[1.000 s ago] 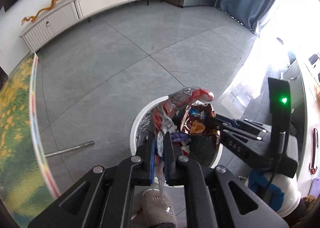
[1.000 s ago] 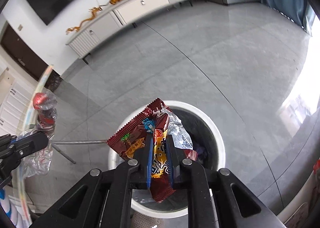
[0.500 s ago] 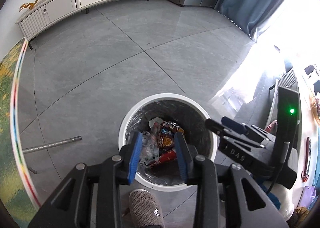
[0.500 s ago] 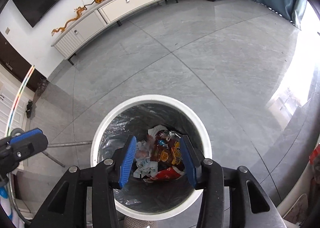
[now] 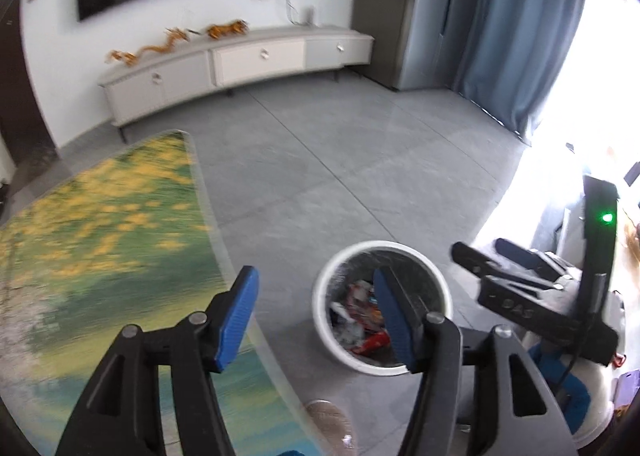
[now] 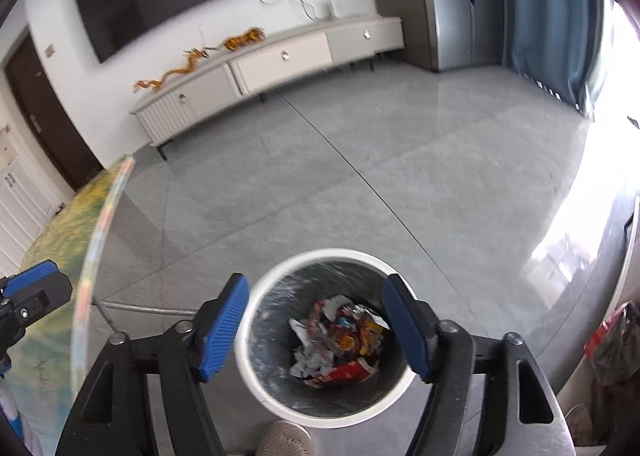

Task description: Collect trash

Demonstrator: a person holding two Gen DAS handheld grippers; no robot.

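Trash, a heap of crumpled wrappers and snack bags, lies at the bottom of a white bin standing on the grey tiled floor. The right gripper hangs directly above the bin, jaws spread wide and empty. The left gripper is also spread wide and empty, off to the bin's left, by the edge of a table with a yellow-green printed top. What shows of the tabletop looks free of litter, though it is blurred. Judging from this, the wrappers are binned and the job seems at or near its end.
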